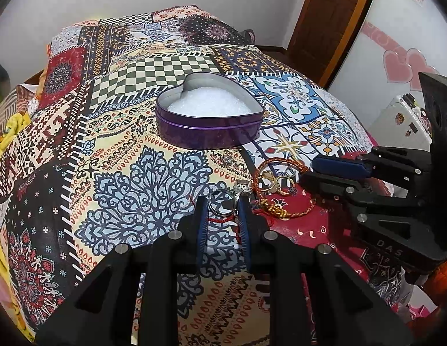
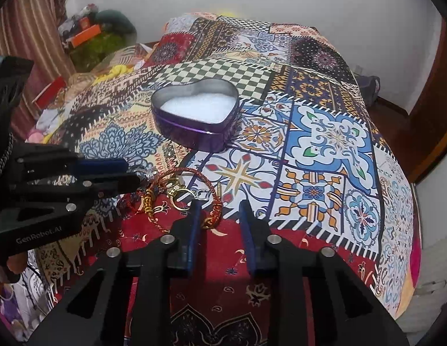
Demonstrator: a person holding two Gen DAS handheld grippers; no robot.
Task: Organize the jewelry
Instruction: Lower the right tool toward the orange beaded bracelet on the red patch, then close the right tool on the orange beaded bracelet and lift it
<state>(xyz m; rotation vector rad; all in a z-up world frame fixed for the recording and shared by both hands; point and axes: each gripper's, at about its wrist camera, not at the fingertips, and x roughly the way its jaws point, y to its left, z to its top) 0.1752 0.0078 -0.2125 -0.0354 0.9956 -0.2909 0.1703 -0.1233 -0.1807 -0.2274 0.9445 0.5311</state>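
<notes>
On a bed that filled most of both views lay a patchwork-print bedspread (image 1: 122, 144) of checkerboard, blue tile and red floral panels. Near its middle stood an open purple heart-shaped tin (image 1: 206, 132) lined with white filling (image 1: 209, 103). The jewellery lay closer to the cameras, where the cream and red panels met: a red-and-gold braided bracelet (image 2: 216, 204), a few gold rings (image 2: 181, 197) and a silver ring with a stone setting (image 1: 213, 207).

The left gripper (image 1: 222, 210) was drawn narrow around the silver ring, with its blue pads seeming to touch the band on either side. The right gripper (image 2: 220, 210) pointed down at the bracelet with a small gap. One arc of the braid sat between the pads, and the right-hand pad stood clear of it.

Behind the bed rose a white wall (image 2: 310, 5), with a brown wooden door (image 1: 333, 23) to one side and a striped curtain (image 2: 30, 28) to the other. Pink heart decals (image 1: 396, 63) marked a white surface beside the door.
</notes>
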